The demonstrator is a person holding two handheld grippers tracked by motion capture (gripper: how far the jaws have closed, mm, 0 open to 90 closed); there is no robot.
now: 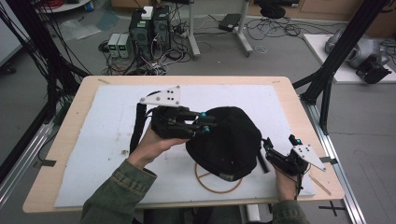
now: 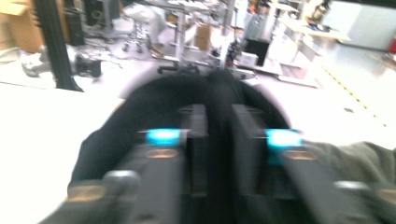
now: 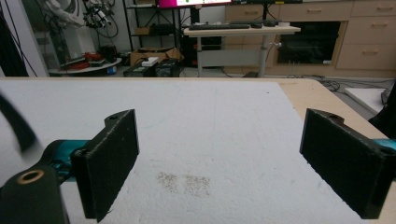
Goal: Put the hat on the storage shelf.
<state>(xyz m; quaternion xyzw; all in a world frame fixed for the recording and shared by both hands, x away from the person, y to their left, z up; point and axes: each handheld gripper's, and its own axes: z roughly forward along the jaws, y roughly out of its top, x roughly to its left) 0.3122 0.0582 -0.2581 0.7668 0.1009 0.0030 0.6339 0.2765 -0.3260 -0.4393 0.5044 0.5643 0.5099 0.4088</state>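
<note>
A black cap point(image 1: 229, 140) lies on the white foam board point(image 1: 116, 116), partly over a brown ring point(image 1: 219, 187). My left gripper point(image 1: 208, 122) reaches in from the left, its tips at the cap's upper left side. In the blurred left gripper view the jaws point(image 2: 219, 126) stand a narrow gap apart, with the cap's dark fabric point(image 2: 154, 98) in the gap and beyond it. My right gripper point(image 1: 279, 142) rests just right of the cap. Its jaws point(image 3: 219, 140) stand wide open over the bare foam board point(image 3: 210, 112), nothing between them.
The foam board covers most of a wooden table point(image 1: 79, 102). Black frame posts point(image 1: 334, 60) stand at the table's right and left sides. Computer cases point(image 1: 149, 28) and tangled cables sit on the floor beyond the far edge.
</note>
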